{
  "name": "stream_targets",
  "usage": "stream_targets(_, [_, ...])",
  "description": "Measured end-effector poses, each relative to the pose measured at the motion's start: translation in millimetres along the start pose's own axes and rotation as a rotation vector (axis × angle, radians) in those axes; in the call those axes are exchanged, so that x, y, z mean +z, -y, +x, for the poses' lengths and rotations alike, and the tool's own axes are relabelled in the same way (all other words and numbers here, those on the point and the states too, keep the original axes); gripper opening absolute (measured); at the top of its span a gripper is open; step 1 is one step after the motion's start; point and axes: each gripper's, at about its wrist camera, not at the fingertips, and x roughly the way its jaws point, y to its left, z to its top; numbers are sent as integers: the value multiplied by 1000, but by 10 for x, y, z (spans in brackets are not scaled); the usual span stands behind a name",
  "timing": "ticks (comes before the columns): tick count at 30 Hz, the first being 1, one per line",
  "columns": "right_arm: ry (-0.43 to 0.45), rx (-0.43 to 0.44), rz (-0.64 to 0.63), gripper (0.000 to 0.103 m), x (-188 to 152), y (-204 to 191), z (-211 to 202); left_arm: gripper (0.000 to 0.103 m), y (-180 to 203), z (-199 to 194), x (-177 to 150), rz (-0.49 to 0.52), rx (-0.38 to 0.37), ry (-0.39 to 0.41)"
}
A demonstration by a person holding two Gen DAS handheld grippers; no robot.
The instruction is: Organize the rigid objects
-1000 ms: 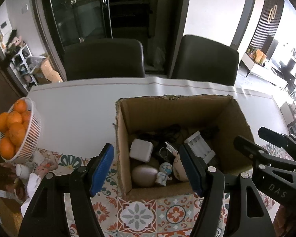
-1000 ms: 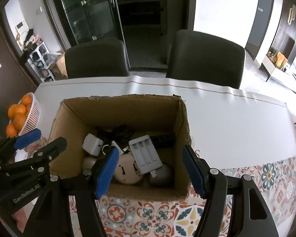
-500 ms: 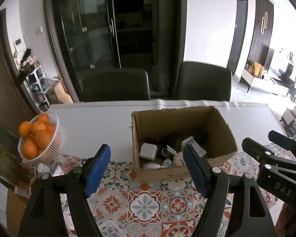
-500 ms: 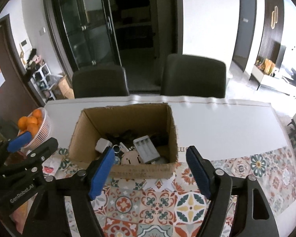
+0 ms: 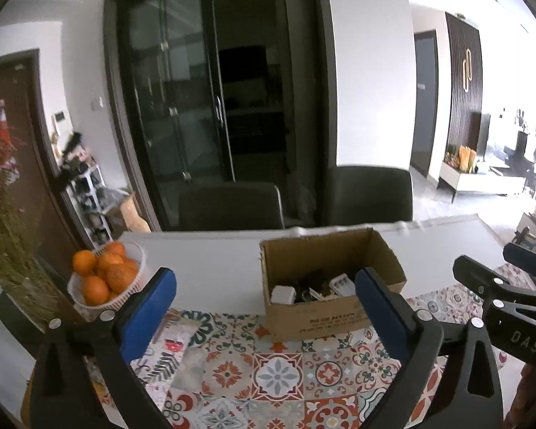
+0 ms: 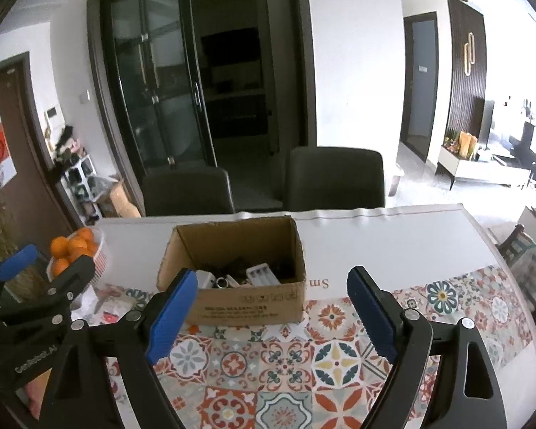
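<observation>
We hold both tongs, left (image 5: 266, 309) and right (image 6: 271, 309), spread and empty, just opening, short of the cardboard box (image 6: 246, 305) of small items.

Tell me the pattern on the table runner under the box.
Multicoloured floral tile pattern, clearest in the right wrist view.

The 2 wrist views sit side by side, angled down across the table (image 5: 218, 268), sharing the cardboard box (image 6: 246, 304).
</observation>
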Motion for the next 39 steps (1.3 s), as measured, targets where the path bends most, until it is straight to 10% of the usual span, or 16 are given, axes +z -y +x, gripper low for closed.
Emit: stream_targets(39, [204,-69,-54,92,-485,-125,-1146,103,-105,-1102,-423,-50,8,120])
